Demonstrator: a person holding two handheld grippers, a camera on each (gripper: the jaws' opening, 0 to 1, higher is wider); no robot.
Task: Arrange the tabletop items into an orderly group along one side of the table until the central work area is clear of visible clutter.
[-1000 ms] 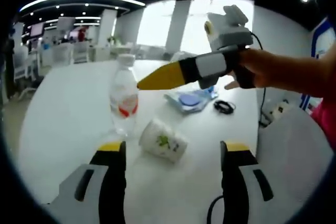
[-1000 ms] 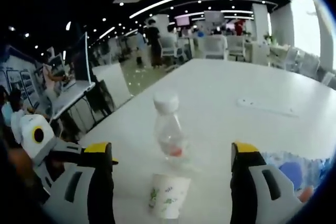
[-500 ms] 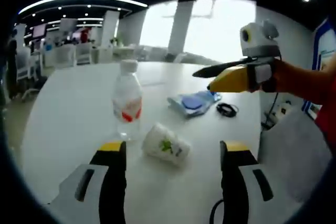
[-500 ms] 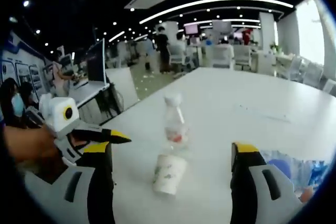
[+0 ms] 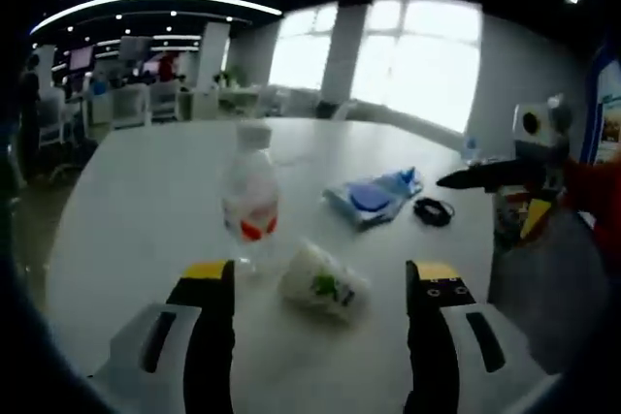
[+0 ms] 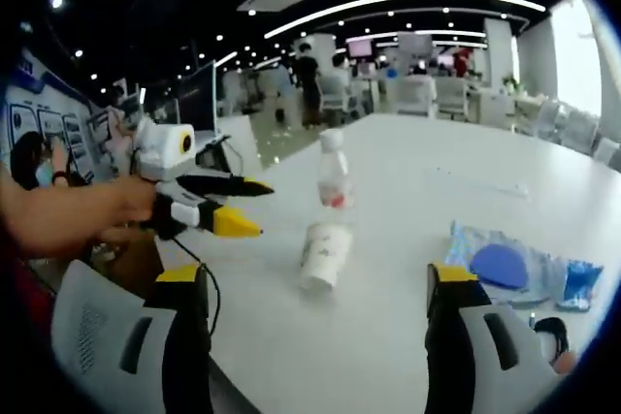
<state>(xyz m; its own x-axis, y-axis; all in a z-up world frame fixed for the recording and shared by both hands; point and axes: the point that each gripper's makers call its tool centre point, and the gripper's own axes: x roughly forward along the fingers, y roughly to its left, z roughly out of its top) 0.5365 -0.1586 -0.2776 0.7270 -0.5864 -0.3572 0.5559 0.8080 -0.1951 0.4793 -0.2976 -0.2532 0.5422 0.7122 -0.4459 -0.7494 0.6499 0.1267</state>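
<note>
A clear water bottle (image 5: 250, 191) with a white cap and red label stands upright on the white table (image 5: 136, 201). Just right of it a white paper cup (image 5: 325, 283) with a green print lies on its side. Farther back lie a blue plastic packet (image 5: 372, 194) and a coiled black cable (image 5: 433, 210). My left gripper (image 5: 318, 270) is open, short of the cup and holding nothing. In the right gripper view the bottle (image 6: 333, 170), cup (image 6: 323, 252), packet (image 6: 509, 264) and cable (image 6: 553, 336) lie ahead of my open, unladen right gripper (image 6: 316, 275).
The right gripper (image 5: 485, 191) hangs off the table's right edge, held by a hand. The left gripper (image 6: 260, 208) is at the left, jaws apart, near a white chair back (image 6: 97, 336). Office desks, chairs and people stand far behind.
Both grippers have drawn back from the table. The right gripper, earlier over the bottle and cup, now sits off the right edge. Bottle, cup, packet and cable have stayed put.
</note>
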